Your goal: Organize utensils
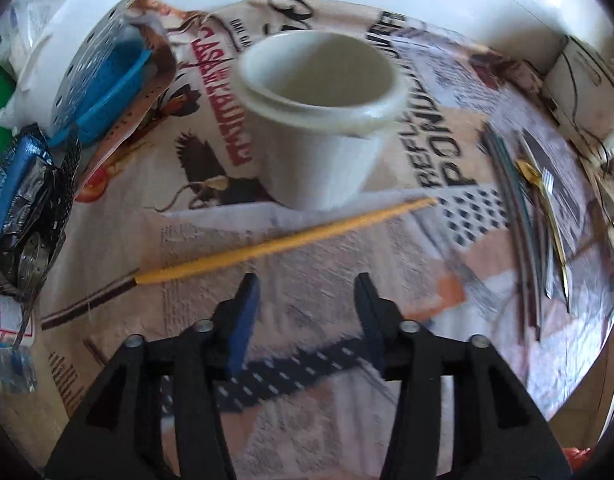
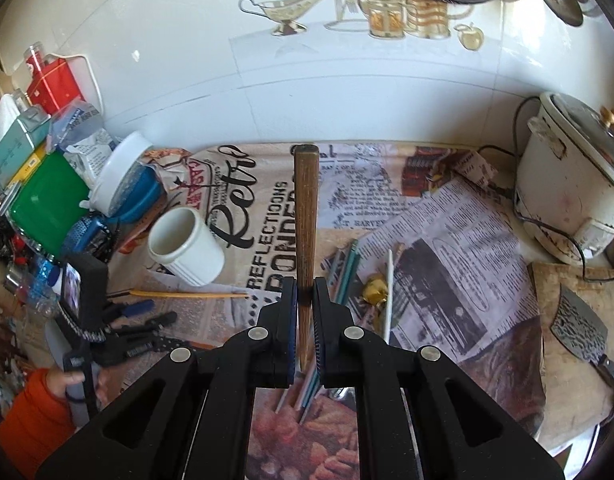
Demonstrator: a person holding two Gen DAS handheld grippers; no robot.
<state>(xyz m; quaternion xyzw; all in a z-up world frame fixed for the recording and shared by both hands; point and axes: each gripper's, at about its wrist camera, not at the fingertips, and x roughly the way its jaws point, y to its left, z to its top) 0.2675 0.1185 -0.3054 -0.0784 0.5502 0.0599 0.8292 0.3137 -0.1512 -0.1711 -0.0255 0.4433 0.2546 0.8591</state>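
Meanwhile, the left gripper (image 1: 307,284) hovers half-open and empty beside a yellow chopstick (image 1: 283,242) near the white cup (image 1: 319,120), while the right gripper (image 2: 305,294) clamps a brown chopstick (image 2: 305,208).

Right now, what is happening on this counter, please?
A person is sorting utensils with a pair of tongs in each hand. The right tongs are shut on a brown wooden chopstick, held pointing away. The left tongs are open and empty above a yellow chopstick lying on the newspaper beside the empty white cup.
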